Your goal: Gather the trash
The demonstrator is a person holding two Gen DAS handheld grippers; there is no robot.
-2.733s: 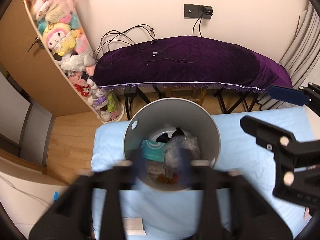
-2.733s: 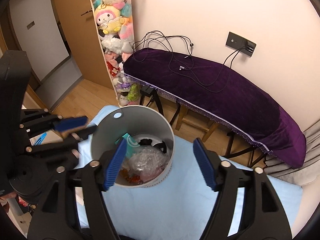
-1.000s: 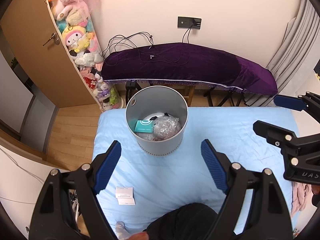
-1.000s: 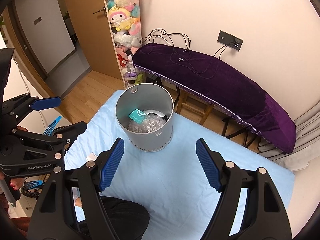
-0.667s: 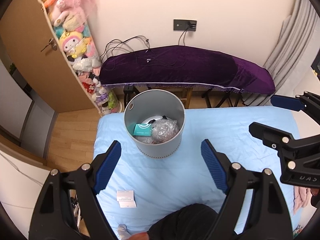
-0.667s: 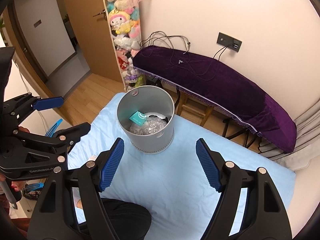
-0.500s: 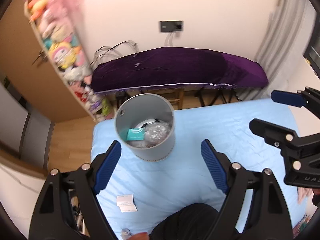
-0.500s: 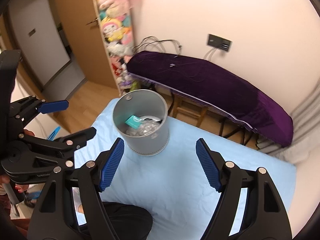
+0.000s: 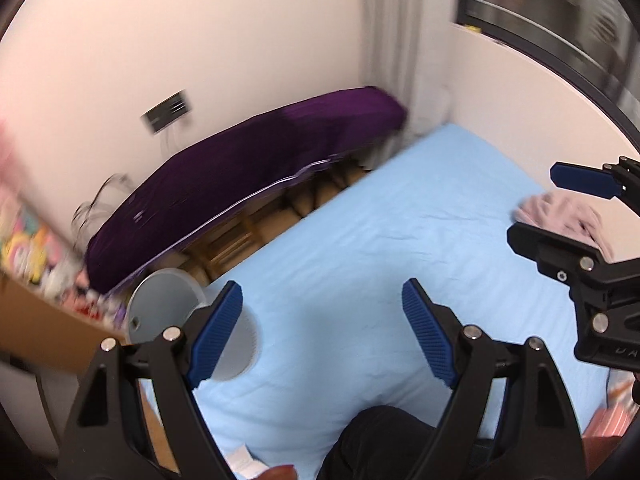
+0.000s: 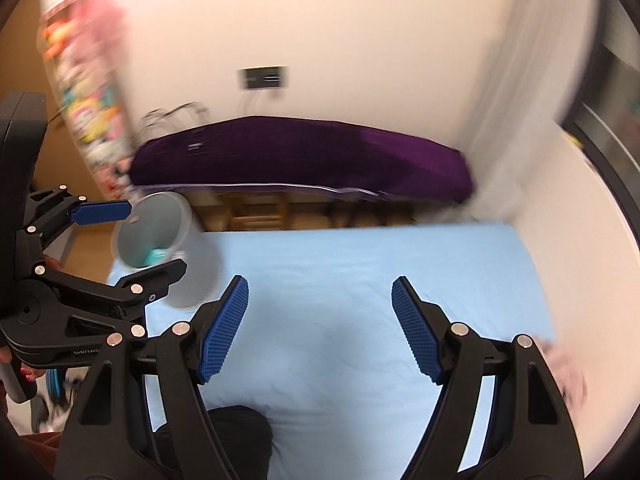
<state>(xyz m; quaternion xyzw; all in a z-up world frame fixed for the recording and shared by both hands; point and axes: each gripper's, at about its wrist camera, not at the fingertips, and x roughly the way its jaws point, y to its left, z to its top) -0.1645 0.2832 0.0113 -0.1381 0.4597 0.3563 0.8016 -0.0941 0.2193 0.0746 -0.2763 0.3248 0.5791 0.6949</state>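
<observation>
A grey trash bin (image 9: 168, 304) stands on the far left corner of the light blue bed (image 9: 360, 264); it also shows in the right wrist view (image 10: 160, 220), with a teal packet (image 10: 156, 257) inside. My left gripper (image 9: 322, 334) is open and empty, high above the bed, right of the bin. My right gripper (image 10: 320, 330) is open and empty above the middle of the bed. A white paper slip (image 9: 244, 461) lies at the bed's near left edge. Both views are blurred by motion.
A purple-covered bench (image 9: 248, 176) runs along the far wall, also in the right wrist view (image 10: 304, 160). A pink cloth (image 9: 560, 216) lies on the bed at right. A shelf of plush toys (image 10: 88, 92) stands at left. A dark window (image 9: 560, 20) is at upper right.
Both grippers have swung to the right, so the bin has slid to the left edge of both views. The pink cloth and window have come into view. Both grippers stay open.
</observation>
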